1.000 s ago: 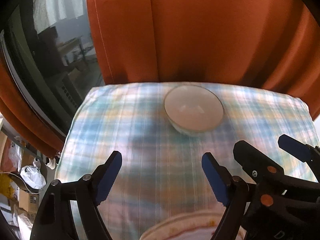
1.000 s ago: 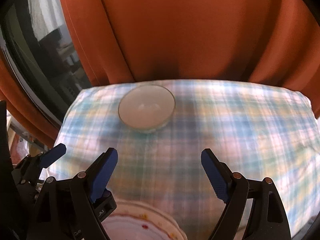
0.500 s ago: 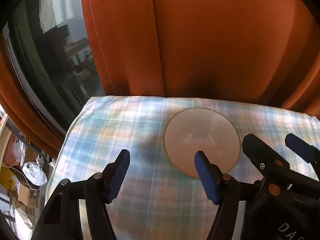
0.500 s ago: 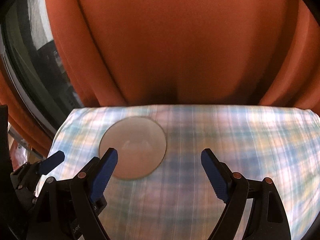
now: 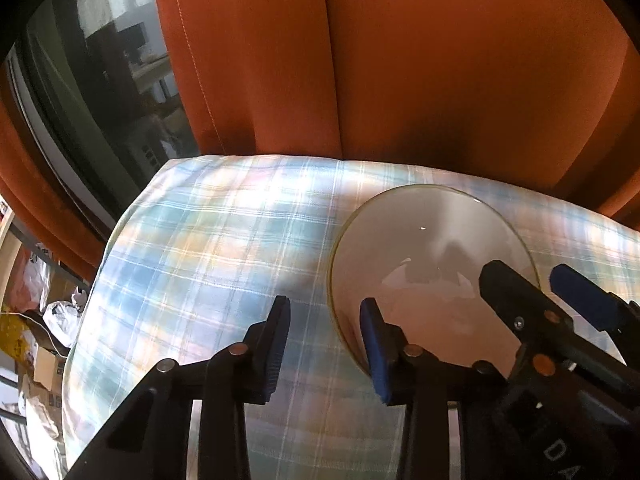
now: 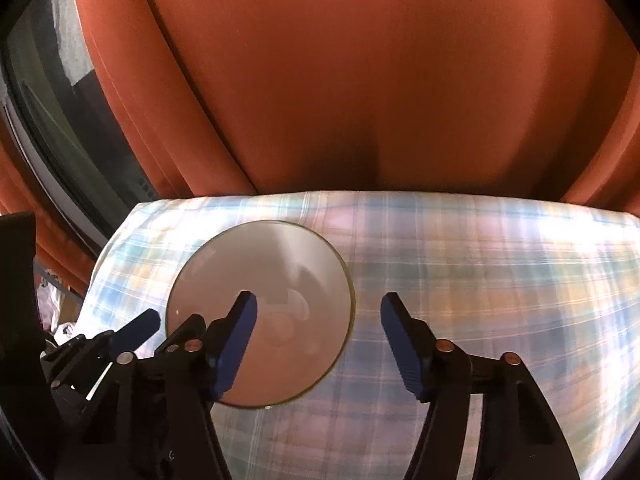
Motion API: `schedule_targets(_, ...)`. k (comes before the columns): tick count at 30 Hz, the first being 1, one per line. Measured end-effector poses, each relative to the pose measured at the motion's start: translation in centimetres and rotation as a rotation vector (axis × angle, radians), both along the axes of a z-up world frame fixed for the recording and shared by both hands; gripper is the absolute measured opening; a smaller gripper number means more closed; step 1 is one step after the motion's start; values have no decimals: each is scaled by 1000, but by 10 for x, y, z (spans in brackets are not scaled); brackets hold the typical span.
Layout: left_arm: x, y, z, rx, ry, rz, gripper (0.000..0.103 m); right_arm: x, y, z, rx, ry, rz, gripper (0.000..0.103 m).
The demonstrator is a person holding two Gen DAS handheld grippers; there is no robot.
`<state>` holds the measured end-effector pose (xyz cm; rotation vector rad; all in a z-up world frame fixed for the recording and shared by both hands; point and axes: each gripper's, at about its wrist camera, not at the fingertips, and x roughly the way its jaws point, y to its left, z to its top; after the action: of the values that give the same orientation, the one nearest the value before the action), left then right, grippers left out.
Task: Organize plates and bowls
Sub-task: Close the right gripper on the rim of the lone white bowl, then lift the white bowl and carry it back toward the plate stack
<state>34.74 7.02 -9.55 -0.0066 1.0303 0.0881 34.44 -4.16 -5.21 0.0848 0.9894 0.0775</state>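
A pale, glossy bowl (image 5: 432, 264) with a thin gold rim stands upright on the plaid tablecloth (image 5: 208, 264); it also shows in the right wrist view (image 6: 276, 272). My left gripper (image 5: 326, 344) is open, its jaws straddling the bowl's near left rim: one blue pad over the inside, one outside. My right gripper (image 6: 318, 340) is open, straddling the bowl's near right rim. Each gripper shows in the other's view: the right gripper (image 5: 560, 304), the left gripper (image 6: 160, 336).
An orange curtain (image 6: 360, 80) hangs right behind the table's far edge. A dark window (image 5: 100, 80) is at the left. Clutter of boxes and bags (image 5: 36, 320) lies below the table's left edge.
Both grippers moved forward to the bowl, which grew larger in view. The left jaws narrowed. The decorated plate at the near edge dropped out of view.
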Motion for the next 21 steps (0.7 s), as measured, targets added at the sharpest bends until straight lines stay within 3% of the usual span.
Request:
schedule_targets(4,7,-2,-6,5,2,-12,28,7,5,-8,1,18,18,54)
schedule_targets(12,15,-10,-16,10,28,-34,18,16,3,-20,-15,35,0,42)
schedule_targets(21,21,-13,-19,12,34,-55,17,28,0,-32,-29,66,-27,26)
